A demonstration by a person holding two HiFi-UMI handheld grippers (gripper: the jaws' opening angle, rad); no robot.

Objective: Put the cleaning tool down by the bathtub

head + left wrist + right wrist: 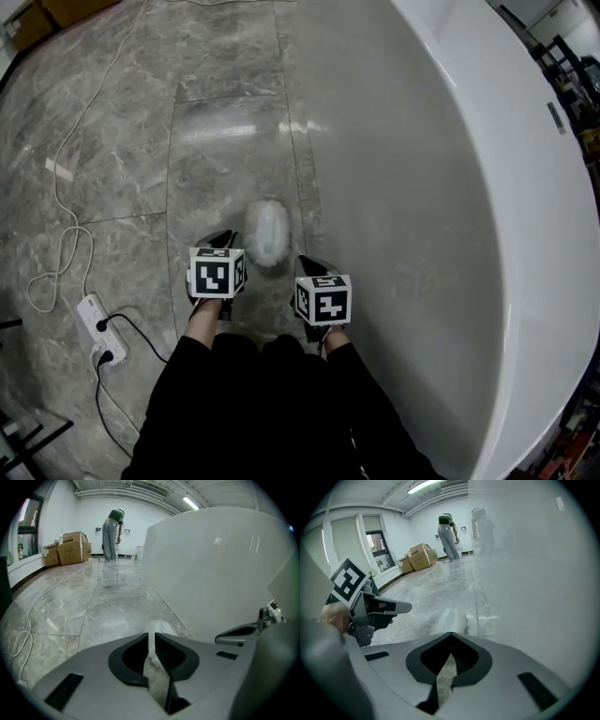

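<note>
— Two tools, side by side over the floor (122, 141). How do they stand?

— The left tool (152, 635) has its jaws a narrow slit apart and pinches nothing; only pale floor shows through the gap. The right tool (450, 633) has its jaw tips pressed together, empty.

— And the cleaning tool (270, 232)?

— It is a pale oval smear just ahead of the left tool's tips, free of both tools. It is over the grey marble, near the foot of the bathtub (525, 187) and its white outer wall. It is too blurred to tell whether it lies flat on the floor.

— Further out?

— Off to the left lies a power strip (98, 328), and a white cable (66, 206) loops away from it. At the far wall stand cardboard boxes (70, 548) and a person (110, 536).
</note>
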